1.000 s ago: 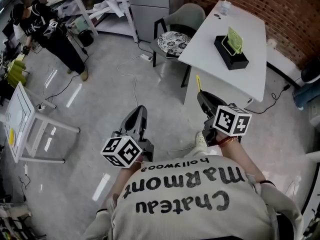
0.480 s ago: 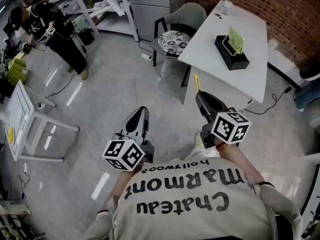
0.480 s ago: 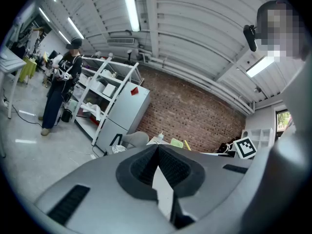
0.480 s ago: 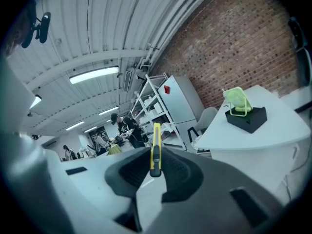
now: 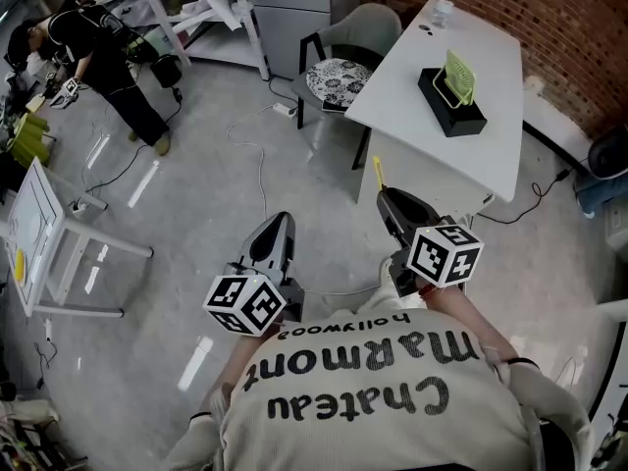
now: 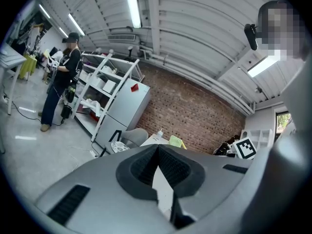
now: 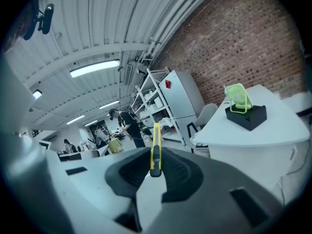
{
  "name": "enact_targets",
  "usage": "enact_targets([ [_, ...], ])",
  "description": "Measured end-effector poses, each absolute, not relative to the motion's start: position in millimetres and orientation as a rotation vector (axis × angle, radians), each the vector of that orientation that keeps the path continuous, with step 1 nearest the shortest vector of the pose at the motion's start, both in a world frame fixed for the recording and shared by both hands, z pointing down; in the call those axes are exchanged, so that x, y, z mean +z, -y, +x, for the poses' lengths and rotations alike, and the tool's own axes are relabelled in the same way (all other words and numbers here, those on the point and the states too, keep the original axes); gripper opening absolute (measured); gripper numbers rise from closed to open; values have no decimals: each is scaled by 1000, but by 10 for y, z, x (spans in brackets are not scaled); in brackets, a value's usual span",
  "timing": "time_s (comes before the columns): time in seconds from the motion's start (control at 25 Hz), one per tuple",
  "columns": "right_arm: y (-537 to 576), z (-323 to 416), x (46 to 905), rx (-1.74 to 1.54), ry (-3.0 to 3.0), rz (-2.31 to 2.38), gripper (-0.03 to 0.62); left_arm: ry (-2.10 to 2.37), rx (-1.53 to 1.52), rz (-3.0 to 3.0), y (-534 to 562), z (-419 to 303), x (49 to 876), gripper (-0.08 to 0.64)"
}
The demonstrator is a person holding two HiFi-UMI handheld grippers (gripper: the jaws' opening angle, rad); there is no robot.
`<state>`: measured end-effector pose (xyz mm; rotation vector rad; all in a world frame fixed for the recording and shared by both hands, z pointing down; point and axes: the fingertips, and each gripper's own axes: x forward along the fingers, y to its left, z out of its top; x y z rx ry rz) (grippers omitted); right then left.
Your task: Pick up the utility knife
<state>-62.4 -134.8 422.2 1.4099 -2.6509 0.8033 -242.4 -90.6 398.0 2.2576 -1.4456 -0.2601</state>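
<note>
Two grippers: you hold both in front of your chest above the floor, the left gripper (image 5: 280,220) and the right gripper (image 5: 389,196) side by side and well apart.
Right gripper: clenched on the utility knife (image 7: 155,141); its ribbed pads press the yellow body from both sides.
Left gripper: jaws drawn together at the tips, with nothing between them (its own view shows only the room beyond).
Knife location: off every surface, carried in your right gripper and just short of the near corner of the white table (image 5: 461,160) in the head view.
Long axis: it runs along the line the right gripper points, so much of the body juts out past the jaw tips toward the table, and only the near end is pinched (which end carries the blade, you cannot tell from here).
Nearer hand: the right one, which has it; the left gripper sits off to the side, apart from the knife.
Task state: the pickup looks done, judging by the knife hanging clear of any support.
Coming move: it turns on that overhang; an end grip lets the knife pivot if its free end knocks the table edge, so keep that end clear.
</note>
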Motion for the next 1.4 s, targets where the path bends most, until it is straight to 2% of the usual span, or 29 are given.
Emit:
enact_targets([
  [0.52, 1422, -336, 4386, 879, 2517, 1541, 69, 1433, -237, 2230, 974, -2377, 4045, 2],
  [1.4, 1473, -258, 4359, 877, 2491, 1564, 69, 1399, -252, 2232, 1117, -2321, 4004, 2],
])
